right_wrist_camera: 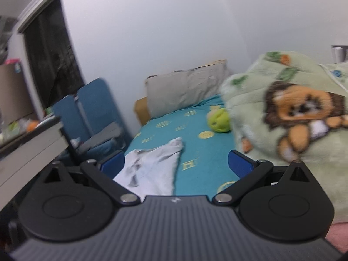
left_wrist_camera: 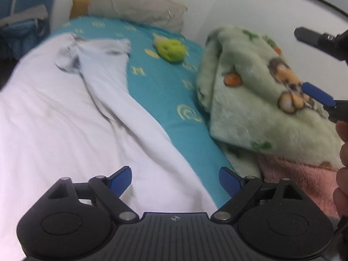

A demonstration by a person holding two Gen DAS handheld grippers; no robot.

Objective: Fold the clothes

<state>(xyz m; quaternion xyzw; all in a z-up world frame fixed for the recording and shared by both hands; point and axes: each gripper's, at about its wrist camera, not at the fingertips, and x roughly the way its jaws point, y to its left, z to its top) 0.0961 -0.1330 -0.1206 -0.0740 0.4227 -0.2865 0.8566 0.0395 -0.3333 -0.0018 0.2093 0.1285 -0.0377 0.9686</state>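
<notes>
No brand or label can be read anywhere; the teal bed sheet with pale yellow emblems [left_wrist_camera: 171,100] carries only blurred motifs, none legible as writing. Your left gripper [left_wrist_camera: 175,180] hangs over the near part of the bed with its blue-padded jaws spread wide and nothing between them; the white cotton garment [left_wrist_camera: 71,117] lies directly beneath it, but whether a pad touches the cloth cannot be told. Your right gripper [right_wrist_camera: 176,163] also stands fully parted and holds nothing; in the left wrist view it shows at the right edge over the pale green fleece blanket printed with a cartoon lion [left_wrist_camera: 256,91], with your hand [left_wrist_camera: 343,165] just behind it. The garment is spread flat along the left side of the bed, its rumpled collar end pointing toward the grey pillow [left_wrist_camera: 139,4] at the head edge; a small lime-green plush toy [left_wrist_camera: 170,51] sits on the sheet between garment and blanket; a pink fuzzy fabric [left_wrist_camera: 304,182] lies at the near right, tucked under the blanket's edge.
</notes>
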